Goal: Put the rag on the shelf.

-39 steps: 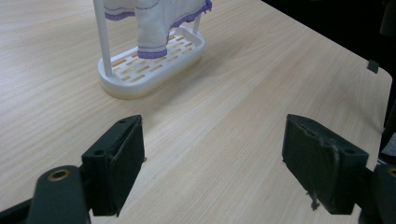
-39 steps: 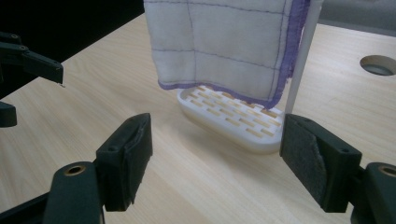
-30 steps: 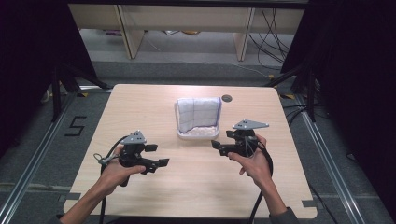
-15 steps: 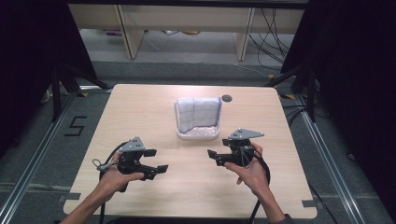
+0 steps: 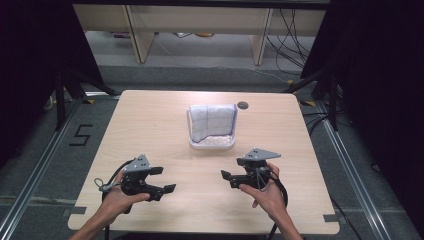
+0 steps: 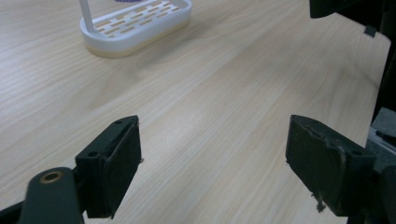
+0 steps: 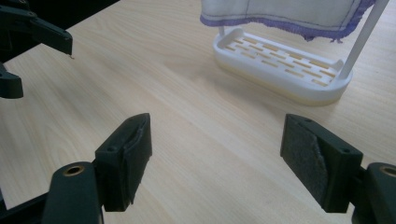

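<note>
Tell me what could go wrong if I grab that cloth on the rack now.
The cloth drapes over a light white rack, so a pull might drag or tip the rack. Both the left gripper and right gripper, jaws open, sit well short, so a long reach could clip the rack's base.

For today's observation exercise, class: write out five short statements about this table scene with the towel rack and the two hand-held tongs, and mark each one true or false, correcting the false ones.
1. A cloth hangs over the white rack. True.
2. The left tongs are shut on the cloth. False: their jaws stand open over bare table, holding nothing.
3. The right tongs are open. True.
4. The rack stands at the near edge of the table, between the person's hands. False: it stands farther back, near the middle, beyond both tongs.
5. The cloth has a purple edge. True, as the right gripper view shows.
</note>
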### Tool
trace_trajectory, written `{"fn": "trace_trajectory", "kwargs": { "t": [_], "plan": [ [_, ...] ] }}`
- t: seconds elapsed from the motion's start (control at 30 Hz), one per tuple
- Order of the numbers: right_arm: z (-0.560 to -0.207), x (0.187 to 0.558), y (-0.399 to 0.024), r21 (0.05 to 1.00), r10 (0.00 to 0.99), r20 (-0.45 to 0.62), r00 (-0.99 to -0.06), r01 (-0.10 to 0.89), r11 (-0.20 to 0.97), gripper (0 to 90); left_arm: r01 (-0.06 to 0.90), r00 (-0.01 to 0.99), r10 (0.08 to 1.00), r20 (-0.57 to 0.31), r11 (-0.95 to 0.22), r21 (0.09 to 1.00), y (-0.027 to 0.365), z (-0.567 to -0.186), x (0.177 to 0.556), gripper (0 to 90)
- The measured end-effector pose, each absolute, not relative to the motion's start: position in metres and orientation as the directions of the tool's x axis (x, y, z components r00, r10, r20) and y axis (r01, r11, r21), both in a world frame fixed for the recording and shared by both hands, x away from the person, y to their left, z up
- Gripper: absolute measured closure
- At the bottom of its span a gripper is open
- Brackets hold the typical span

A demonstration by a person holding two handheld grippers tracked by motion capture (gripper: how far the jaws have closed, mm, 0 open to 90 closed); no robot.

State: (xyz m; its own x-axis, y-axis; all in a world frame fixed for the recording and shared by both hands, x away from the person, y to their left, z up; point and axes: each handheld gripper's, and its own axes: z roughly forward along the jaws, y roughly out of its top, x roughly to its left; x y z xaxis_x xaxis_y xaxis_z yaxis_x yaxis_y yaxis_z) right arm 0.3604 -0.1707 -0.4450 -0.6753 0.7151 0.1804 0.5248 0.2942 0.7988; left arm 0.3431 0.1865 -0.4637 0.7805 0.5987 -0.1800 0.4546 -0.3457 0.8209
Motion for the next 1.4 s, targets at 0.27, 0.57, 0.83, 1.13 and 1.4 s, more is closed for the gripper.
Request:
{"fn": "trace_trajectory", "kwargs": {
  "t": [0.27,0.57,0.83,1.13,1.4],
  "plan": [
    [-0.455,0.346,-0.167,0.797,0.713,0.171,-0.68,0.521,0.306,24.6,0.472,0.772,0.605,-0.197,-0.337,0.814,0.189,-0.48,0.331,17.5],
    [-0.469,0.327,-0.165,0.776,0.711,0.152,-0.687,0.529,0.345,22.3,0.457,0.783,0.596,-0.177,-0.359,0.814,0.189,-0.494,0.314,16.9],
    [-0.482,0.308,-0.162,0.739,0.7,0.11,-0.706,0.529,0.417,20.5,0.431,0.798,0.586,-0.142,-0.39,0.813,0.188,-0.5,0.301,16.7],
    [-0.488,0.298,-0.163,0.731,0.697,0.113,-0.709,0.534,0.425,19.8,0.434,0.793,0.594,-0.134,-0.396,0.809,0.188,-0.502,0.299,16.7],
    [-0.489,0.296,-0.162,0.719,0.708,0.143,-0.691,0.565,0.406,19.6,0.441,0.794,0.592,-0.135,-0.409,0.799,0.19,-0.504,0.301,16.7]
  ]
}}
